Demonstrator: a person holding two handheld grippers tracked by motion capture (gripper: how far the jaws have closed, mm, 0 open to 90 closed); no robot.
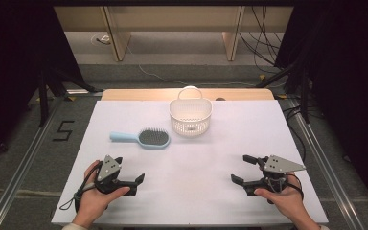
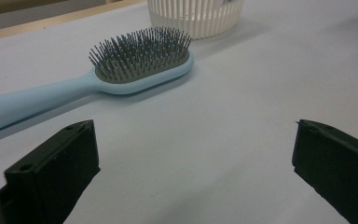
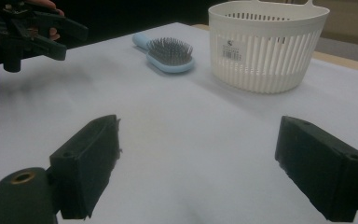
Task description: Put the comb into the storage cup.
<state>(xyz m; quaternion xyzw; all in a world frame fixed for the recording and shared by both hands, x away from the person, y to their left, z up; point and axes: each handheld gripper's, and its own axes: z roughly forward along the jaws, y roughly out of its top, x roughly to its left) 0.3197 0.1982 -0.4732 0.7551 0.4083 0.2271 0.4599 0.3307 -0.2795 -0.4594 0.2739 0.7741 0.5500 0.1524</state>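
Two black jaws rise wide apart at the bottom, bare white table (image 3: 205, 140) between them; white slatted basket (image 3: 266, 51) upper right; blue hairbrush (image 3: 168, 56) top centre; left gripper (image 3: 70, 39), hand-held, upper left.

High overhead; two low views (shared hairbrush (image 2: 121, 74))

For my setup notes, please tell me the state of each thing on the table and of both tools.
Brush: lies flat, bristles up, untouched, handle toward the left edge.
Basket: upright, handle at its far rim, apart from the brush.
Left tool: open, holds nothing, low over the table.
Right tool: open, holds nothing, low over the table.
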